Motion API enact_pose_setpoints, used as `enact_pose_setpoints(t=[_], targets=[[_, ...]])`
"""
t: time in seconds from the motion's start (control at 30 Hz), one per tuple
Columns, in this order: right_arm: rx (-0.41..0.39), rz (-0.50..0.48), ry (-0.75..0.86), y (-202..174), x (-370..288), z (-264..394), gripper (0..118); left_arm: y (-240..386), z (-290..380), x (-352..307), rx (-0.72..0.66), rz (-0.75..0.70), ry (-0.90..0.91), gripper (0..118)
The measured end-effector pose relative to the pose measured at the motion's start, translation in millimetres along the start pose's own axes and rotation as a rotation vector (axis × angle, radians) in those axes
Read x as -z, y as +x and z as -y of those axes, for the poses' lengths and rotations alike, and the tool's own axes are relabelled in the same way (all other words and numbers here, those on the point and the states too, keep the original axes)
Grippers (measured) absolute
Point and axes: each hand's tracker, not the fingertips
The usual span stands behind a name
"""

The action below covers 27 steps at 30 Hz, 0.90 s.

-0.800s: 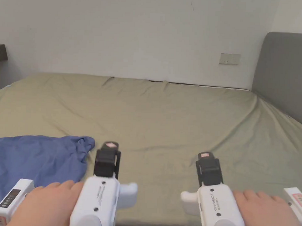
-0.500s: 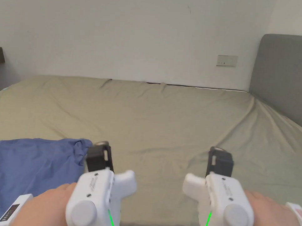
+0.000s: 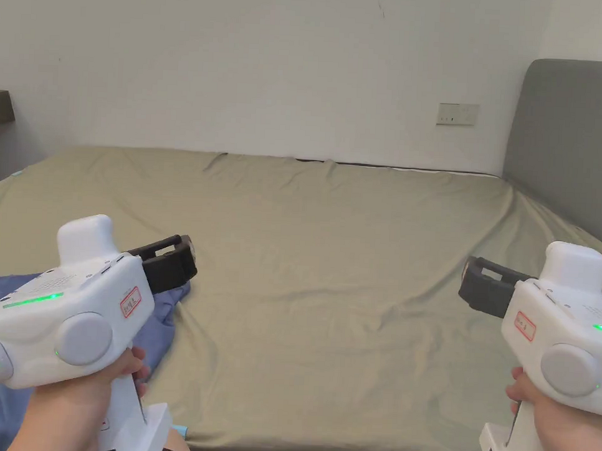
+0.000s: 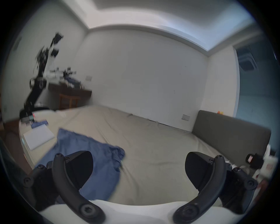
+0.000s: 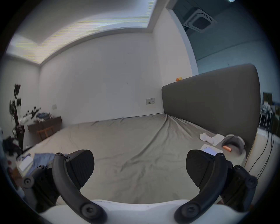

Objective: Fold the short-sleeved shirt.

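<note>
A crumpled blue short-sleeved shirt point(image 4: 98, 159) lies on the near left part of the bed point(image 3: 330, 249); in the head view one corner of the shirt point(image 3: 168, 301) peeks out from behind my left hand's tool. My left gripper point(image 3: 167, 267) hovers above the shirt's right edge, and in its own view the left gripper point(image 4: 137, 168) is open with nothing between the jaws. My right gripper point(image 3: 485, 292) is held up over bare sheet at the right, far from the shirt. In its own view the right gripper point(image 5: 140, 166) is also open and holds nothing.
An olive sheet with shallow creases covers the bed. A grey headboard point(image 3: 571, 147) closes the right side. White cloths point(image 5: 210, 137), a grey curved object point(image 5: 233, 142) and an orange cylinder point(image 5: 227, 147) lie beside it. A white flat box point(image 4: 37, 136) lies left of the shirt.
Both hands have turned the grippers from flat and close together to upright, raised and spread apart, left towards the shirt and right towards the headboard. The shirt has not moved.
</note>
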Motion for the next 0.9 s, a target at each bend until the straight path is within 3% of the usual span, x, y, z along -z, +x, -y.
enact_pose_setpoints(t=[0.1, 0.37, 0.9], targets=[[-0.040, -0.028, -0.016, -7, 3, 5, 118, 10, 0, -7, 0.126, -0.011, 0.074, 118], [-0.105, -0.074, -0.017, -24, -2, 8, 118, 29, 5, -12, 0.233, 0.016, 0.085, 118], [-0.095, -0.065, -0.029, -22, -2, 7, 118, 26, -1, -16, 0.154, 0.050, 0.100, 118]])
